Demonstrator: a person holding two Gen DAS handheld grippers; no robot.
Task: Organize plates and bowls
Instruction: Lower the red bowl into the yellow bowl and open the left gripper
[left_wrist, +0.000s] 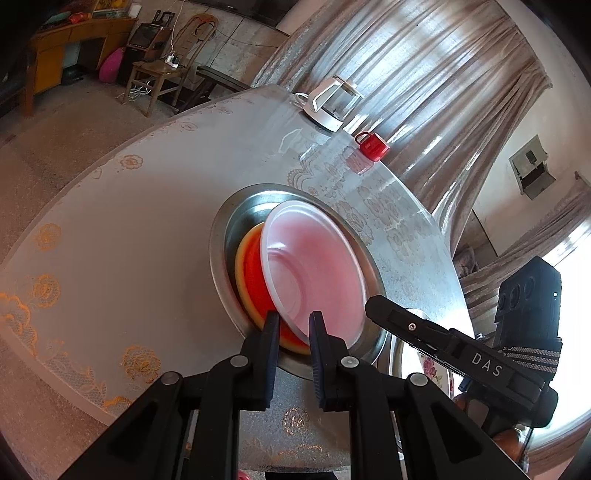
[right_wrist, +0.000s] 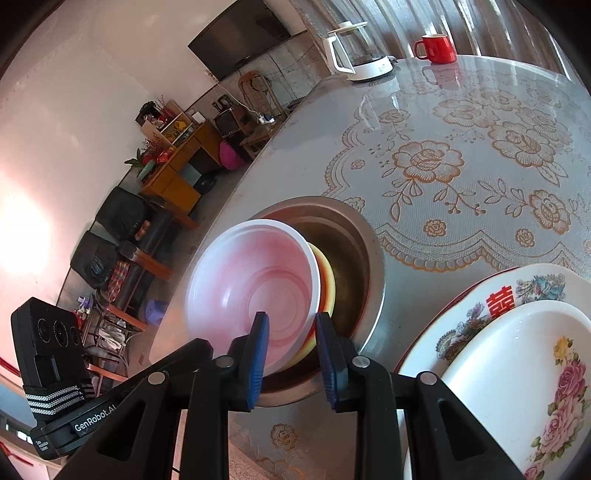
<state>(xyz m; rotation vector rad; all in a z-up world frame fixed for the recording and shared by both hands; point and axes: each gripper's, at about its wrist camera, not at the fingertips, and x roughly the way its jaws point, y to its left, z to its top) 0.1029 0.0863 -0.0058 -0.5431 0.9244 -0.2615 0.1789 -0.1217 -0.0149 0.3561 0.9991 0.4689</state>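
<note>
in the left wrist view my left gripper (left_wrist: 293, 325) sits low centre of the frame, its jaws as narrow as they go. they look pinched on the near edge of the bowl stack, though i can't quite see which rim the pads bite. the stack is a translucent pink bowl (left_wrist: 314, 269) tilted up against an orange bowl (left_wrist: 253, 277), both inside a steel basin (left_wrist: 221, 236) on the desk (left_wrist: 110, 229). the right gripper (left_wrist: 376, 306) pokes in from the lower right, its tip just beside the pink bowl's rim. a kettle (left_wrist: 330, 103) and red mug (left_wrist: 372, 144) stand well apart at upper right. in the right wrist view the right gripper (right_wrist: 290, 334) is lower centre, jaws narrowly parted, straddling the pink bowl (right_wrist: 255, 280) near rim without visibly pressing on it. the orange bowl (right_wrist: 327, 280) peeks out behind it, inside the steel basin (right_wrist: 373, 266). two flowered plates (right_wrist: 517, 332) are stacked at lower right. i judge the step is seating the pink bowl into the orange one. to do it well i'd keep the left hand steadying the stack, let the rim go only once the bowl lies flat, then back straight out so nothing tips.
</note>
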